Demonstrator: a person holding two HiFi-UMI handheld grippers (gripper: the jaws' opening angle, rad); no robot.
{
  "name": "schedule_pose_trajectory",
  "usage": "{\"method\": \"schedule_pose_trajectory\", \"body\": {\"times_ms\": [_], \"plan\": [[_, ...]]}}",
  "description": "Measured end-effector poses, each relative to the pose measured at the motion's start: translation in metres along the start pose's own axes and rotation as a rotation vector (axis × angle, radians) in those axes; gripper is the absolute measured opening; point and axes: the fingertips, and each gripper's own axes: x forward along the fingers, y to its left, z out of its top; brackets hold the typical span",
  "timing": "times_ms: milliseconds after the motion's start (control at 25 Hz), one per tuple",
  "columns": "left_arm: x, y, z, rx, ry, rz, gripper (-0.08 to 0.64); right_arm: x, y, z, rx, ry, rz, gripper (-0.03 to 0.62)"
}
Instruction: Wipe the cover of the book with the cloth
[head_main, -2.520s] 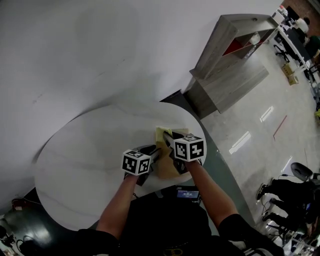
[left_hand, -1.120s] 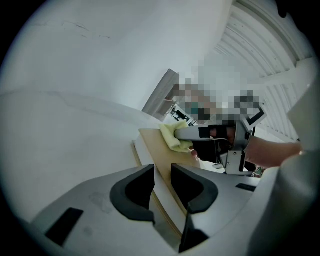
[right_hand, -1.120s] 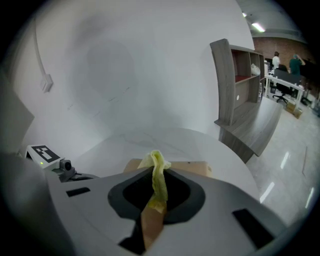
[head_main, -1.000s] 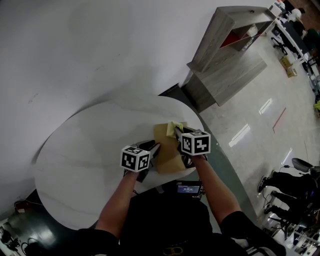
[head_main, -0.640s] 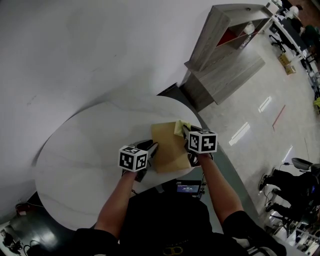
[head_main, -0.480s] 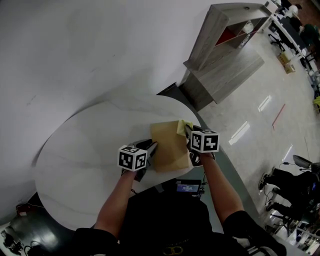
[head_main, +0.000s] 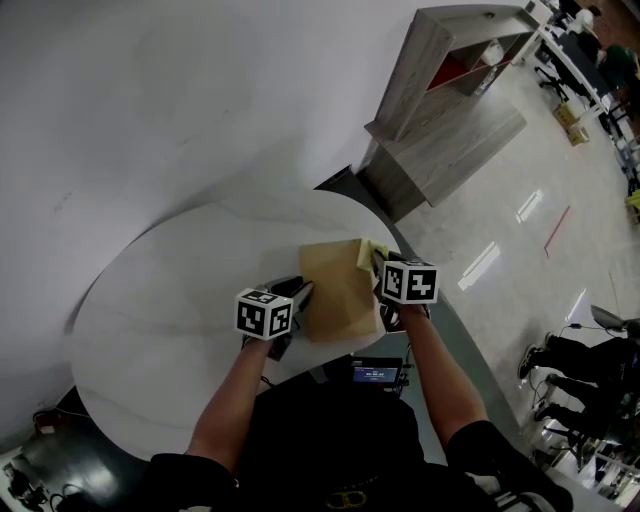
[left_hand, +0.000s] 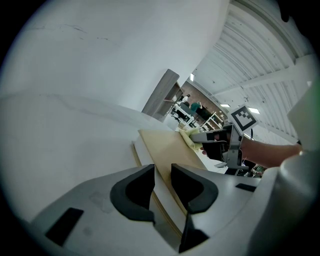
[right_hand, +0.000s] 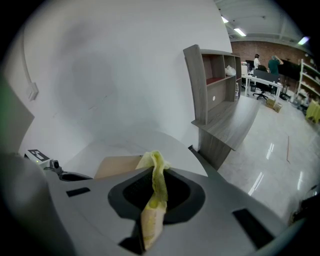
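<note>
While the book lies flat on the round white table, on the side nearest the person and not far from the rim, most of its tan cover looks like it needs more passes. The yellow cloth sits right at the far right corner of the cover, pinched tight in the right gripper, with only a small wad poking out past the tips.

That's my main worry: so little cloth is showing that a steep push could drag the hard jaw tips over the cover instead of the fabric. Or the stroke could just run off the corner.

The left gripper looks clamped on the near left edge of the book. If that hold is shallow, a firm wipe could twist the book or shove it toward the table's rim.
</note>
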Motion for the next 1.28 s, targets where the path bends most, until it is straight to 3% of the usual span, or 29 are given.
{"method": "schedule_pose_trajectory", "body": {"times_ms": [160, 400, 920, 1280], "plan": [[0.000, 0.000, 0.001, -0.004, -0.012, -0.004, 0.103, -0.002, 0.013, 0.004, -0.008, -0.026, 0.027, 0.087], [-0.003, -0.001, 0.002, -0.006, -0.015, 0.000, 0.101, -0.002, 0.068, 0.012, -0.085, -0.049, 0.147, 0.087], [-0.012, -0.014, -0.022, -0.047, 0.029, -0.057, 0.097, 0.016, 0.144, -0.012, -0.072, 0.035, 0.339, 0.087], [-0.011, -0.014, -0.024, -0.049, 0.031, -0.047, 0.086, 0.025, 0.141, -0.033, -0.154, 0.102, 0.275, 0.087]]}}
